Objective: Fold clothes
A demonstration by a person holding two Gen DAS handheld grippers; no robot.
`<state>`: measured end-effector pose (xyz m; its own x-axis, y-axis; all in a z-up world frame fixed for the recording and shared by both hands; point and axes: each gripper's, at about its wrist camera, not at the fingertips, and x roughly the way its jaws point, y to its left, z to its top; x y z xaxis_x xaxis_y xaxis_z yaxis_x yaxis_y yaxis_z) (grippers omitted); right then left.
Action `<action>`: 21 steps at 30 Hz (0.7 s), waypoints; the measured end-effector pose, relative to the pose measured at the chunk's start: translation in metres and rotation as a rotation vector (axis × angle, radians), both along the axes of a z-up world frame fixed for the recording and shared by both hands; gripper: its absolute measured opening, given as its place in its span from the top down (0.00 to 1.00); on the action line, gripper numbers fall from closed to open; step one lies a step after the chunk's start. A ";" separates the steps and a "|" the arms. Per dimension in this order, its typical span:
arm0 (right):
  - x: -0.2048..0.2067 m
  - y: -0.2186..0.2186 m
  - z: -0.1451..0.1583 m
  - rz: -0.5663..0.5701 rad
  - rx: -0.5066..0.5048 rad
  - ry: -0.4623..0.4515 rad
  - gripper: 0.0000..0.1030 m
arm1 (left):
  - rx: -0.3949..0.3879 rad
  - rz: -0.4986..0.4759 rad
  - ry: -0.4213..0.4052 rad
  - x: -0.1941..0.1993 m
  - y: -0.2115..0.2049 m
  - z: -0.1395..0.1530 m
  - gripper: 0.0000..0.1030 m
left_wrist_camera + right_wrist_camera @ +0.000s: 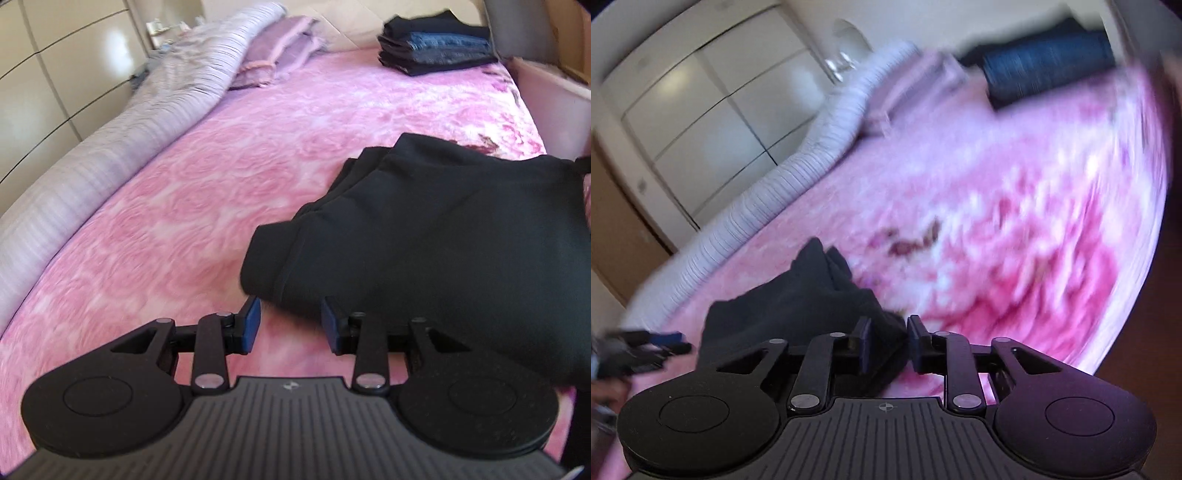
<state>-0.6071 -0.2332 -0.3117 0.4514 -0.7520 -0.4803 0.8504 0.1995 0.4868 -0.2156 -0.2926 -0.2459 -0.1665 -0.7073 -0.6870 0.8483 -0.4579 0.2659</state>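
Quilt (110, 158) rolled far left of left claw (290, 325), probably pushed aside to free the bed (221, 177). Left claw wide apart, holding nothing, low at the near hem of the black garment (424, 236), likely lined up to pinch that edge. Garment ahead and right of this claw, partly folded on the bed. Folded stack (436, 40) far ahead, well apart, seemingly finished pieces. Right claw (889, 345) narrow, with black cloth between its pads (865, 343); firm grip or not, cannot tell through blur. Bare pink bed right of it.
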 end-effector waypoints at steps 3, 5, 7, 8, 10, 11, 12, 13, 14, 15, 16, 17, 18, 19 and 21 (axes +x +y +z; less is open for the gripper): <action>0.026 0.030 0.023 0.106 -0.099 0.158 0.73 | -0.011 -0.008 0.030 -0.001 0.027 -0.002 0.68; 0.043 0.050 0.037 0.178 -0.164 0.262 0.71 | -0.015 -0.036 0.026 -0.009 0.042 -0.008 0.68; 0.072 0.067 0.035 0.331 -0.206 0.310 0.70 | -0.005 -0.062 0.026 -0.019 0.050 -0.015 0.68; 0.084 0.066 0.031 0.361 -0.201 0.321 0.70 | 0.002 -0.065 0.038 -0.023 0.051 -0.017 0.68; 0.106 0.063 0.023 0.421 -0.191 0.342 0.70 | 0.012 -0.071 0.058 -0.033 0.049 -0.020 0.68; 0.117 0.062 0.020 0.451 -0.186 0.353 0.70 | 0.017 -0.069 0.058 -0.036 0.046 -0.022 0.68; 0.129 0.061 0.016 0.481 -0.181 0.363 0.70 | 0.027 -0.066 0.052 -0.040 0.042 -0.025 0.68; 0.140 0.060 0.012 0.511 -0.176 0.374 0.70 | 0.039 -0.066 0.043 -0.043 0.038 -0.029 0.68; 0.151 0.059 0.008 0.541 -0.171 0.385 0.70 | 0.047 -0.064 0.040 -0.043 0.035 -0.031 0.68; 0.162 0.058 0.004 0.569 -0.164 0.396 0.70 | 0.054 -0.062 0.037 -0.044 0.032 -0.033 0.68; 0.168 0.053 -0.005 0.569 -0.113 0.428 0.70 | 0.055 -0.062 0.037 -0.044 0.032 -0.033 0.68; 0.169 0.051 -0.011 0.566 -0.082 0.435 0.70 | 0.057 -0.062 0.036 -0.043 0.032 -0.033 0.67; 0.168 0.050 -0.015 0.560 -0.067 0.424 0.70 | 0.058 -0.062 0.036 -0.043 0.032 -0.033 0.67; 0.164 0.052 -0.017 0.551 -0.063 0.407 0.70 | 0.059 -0.062 0.036 -0.043 0.031 -0.033 0.67; 0.160 0.054 -0.019 0.542 -0.049 0.395 0.70 | 0.062 -0.062 0.035 -0.042 0.031 -0.033 0.67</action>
